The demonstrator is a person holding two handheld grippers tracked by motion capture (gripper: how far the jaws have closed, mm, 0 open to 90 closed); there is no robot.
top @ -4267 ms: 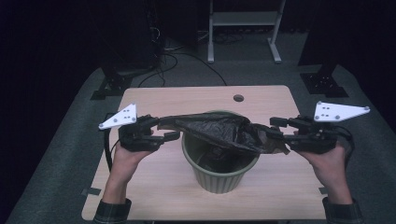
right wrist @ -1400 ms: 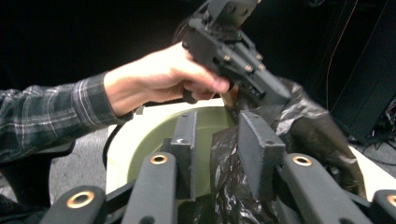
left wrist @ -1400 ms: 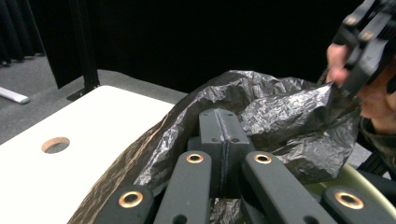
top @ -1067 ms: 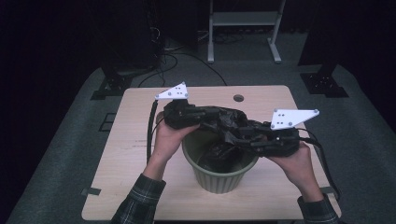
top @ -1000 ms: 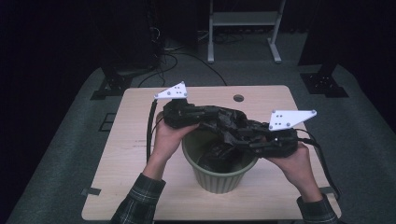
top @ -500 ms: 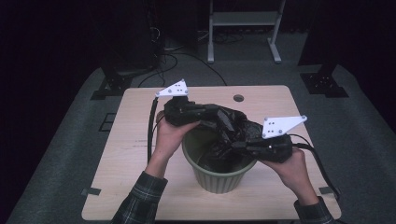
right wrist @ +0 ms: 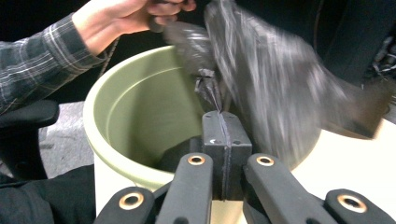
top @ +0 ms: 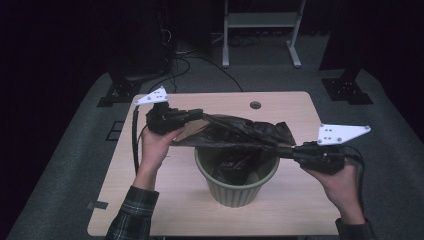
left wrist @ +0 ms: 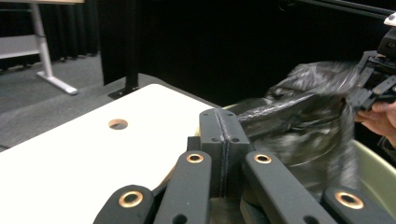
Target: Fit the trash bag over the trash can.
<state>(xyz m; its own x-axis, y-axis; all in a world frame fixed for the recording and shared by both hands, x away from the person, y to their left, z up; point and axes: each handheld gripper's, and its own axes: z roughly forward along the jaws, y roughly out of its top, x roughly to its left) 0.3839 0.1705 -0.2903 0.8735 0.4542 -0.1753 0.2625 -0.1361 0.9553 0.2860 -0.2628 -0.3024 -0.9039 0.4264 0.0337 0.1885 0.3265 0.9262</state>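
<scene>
- Crinkled black plastic bin bag (top: 235,134), mid-frame in the high view, stretched taut in a slanted band above the bin's mouth, with a loose part hanging down inside.
- Round pale-green plastic bin (top: 236,175), upright at lower centre of the high view, directly beneath the bag; smooth bare inner wall at left in the right gripper view, so lining judged far from finished.
- Left gripper (top: 194,115), left of centre in the high view, jaws pressed together on the bag's upper-left edge; same pinch at the closed jaw tips in the left gripper view.
- Right gripper (top: 285,151), right of centre in the high view, jaws clamped on the bag's lower-right edge; thin twist of film rising from the shut tips in the right gripper view.
- Progress, as a judgement: bag gripped at two opposite points and partly dropped in; opening not yet spread, rim not yet folded over the bin's lip.
- Light wooden table (top: 150,200) with a small round hole (top: 255,105) near its far edge, carrying the bin.
- Plaid sleeve (top: 132,220) at bottom left of the high view.
</scene>
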